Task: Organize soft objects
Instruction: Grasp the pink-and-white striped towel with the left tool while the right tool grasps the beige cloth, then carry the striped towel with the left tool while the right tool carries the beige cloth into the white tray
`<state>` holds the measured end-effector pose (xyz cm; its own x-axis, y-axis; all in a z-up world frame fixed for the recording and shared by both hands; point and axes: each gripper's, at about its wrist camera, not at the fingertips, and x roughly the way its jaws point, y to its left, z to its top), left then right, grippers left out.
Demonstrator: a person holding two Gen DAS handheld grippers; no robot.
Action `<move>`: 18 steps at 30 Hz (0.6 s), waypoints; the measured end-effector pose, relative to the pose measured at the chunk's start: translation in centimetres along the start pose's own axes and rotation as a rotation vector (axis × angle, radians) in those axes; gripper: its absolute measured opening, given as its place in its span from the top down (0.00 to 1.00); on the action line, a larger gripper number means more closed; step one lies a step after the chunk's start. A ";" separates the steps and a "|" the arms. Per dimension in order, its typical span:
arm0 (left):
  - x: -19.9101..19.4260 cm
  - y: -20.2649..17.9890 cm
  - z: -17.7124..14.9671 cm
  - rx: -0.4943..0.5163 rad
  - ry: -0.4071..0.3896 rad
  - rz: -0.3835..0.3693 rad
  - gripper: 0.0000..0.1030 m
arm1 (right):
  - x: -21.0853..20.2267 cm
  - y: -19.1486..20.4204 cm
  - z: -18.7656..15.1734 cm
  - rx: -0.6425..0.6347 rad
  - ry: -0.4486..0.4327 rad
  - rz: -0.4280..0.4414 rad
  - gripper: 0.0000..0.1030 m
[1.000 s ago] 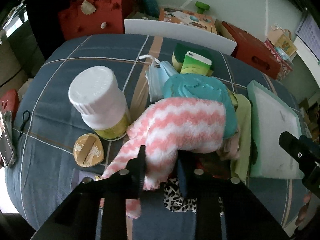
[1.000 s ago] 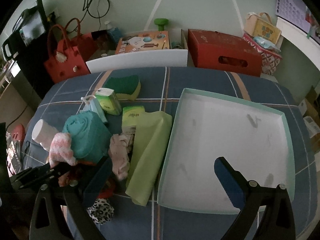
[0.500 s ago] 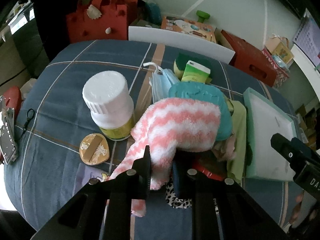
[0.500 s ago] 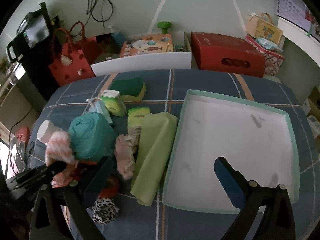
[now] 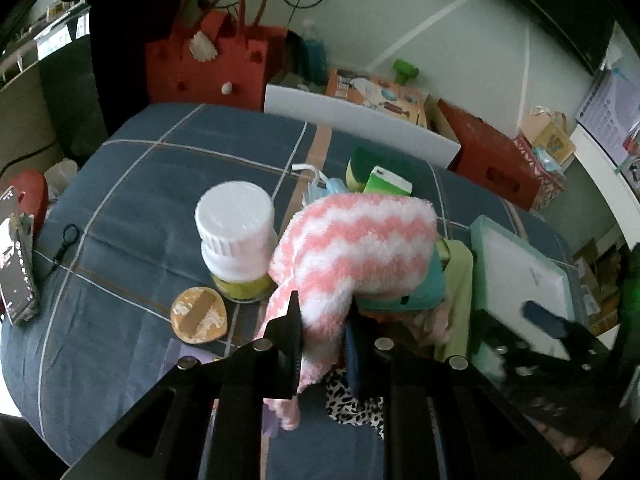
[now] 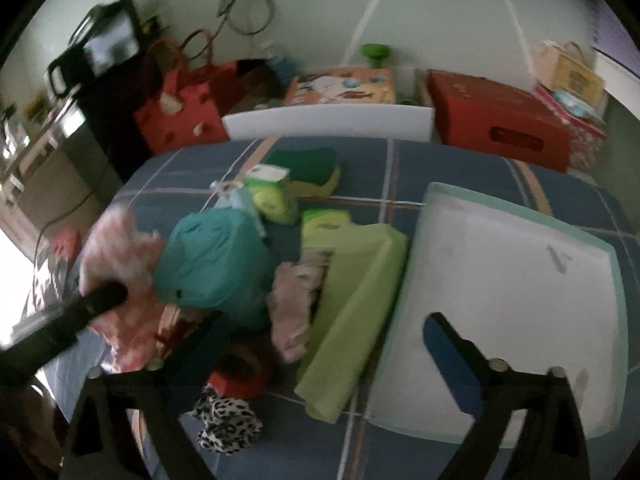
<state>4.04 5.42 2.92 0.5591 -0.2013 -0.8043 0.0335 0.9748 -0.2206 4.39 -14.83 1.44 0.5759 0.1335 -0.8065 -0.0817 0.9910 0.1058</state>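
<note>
My left gripper [image 5: 322, 320] is shut on a fluffy pink-and-white striped sock [image 5: 356, 240] and holds it lifted above the pile; the sock also shows blurred in the right wrist view [image 6: 120, 256]. Under it lie a teal cloth [image 6: 212, 260], a pale pink cloth [image 6: 292, 308], a lime green cloth [image 6: 356, 312] and a leopard-print piece [image 6: 228, 424]. My right gripper [image 6: 324, 340] is open and empty, over the near edge of the white tray [image 6: 516, 280] and the green cloth.
A white-capped bottle [image 5: 236, 236] and a round cork piece [image 5: 199, 316] stand left of the pile. A green sponge [image 6: 312, 168], tissue packs [image 6: 272, 196] and a face mask [image 5: 324, 188] lie behind it. Red bag [image 5: 216, 64] and boxes beyond the table.
My left gripper has raised the striped sock up off the teal cloth. The right gripper has shifted a little left and its view is blurred by motion.
</note>
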 end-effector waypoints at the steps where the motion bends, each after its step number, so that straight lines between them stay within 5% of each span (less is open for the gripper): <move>1: -0.1 0.1 0.0 -0.003 -0.002 0.003 0.83 | 0.4 0.6 -0.1 -0.021 0.011 0.014 0.24; 12: 0.1 1.0 0.0 -0.038 0.006 -0.009 0.83 | 4.6 1.9 -1.0 -0.054 0.124 0.049 0.84; 18: 0.2 1.1 0.1 -0.039 0.008 -0.008 0.83 | 4.3 1.6 -1.0 -0.047 0.116 0.055 0.94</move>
<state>4.24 6.47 2.55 0.5519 -0.2098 -0.8070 0.0058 0.9688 -0.2480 5.95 -12.63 -2.38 0.4720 0.1838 -0.8622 -0.1506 0.9805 0.1266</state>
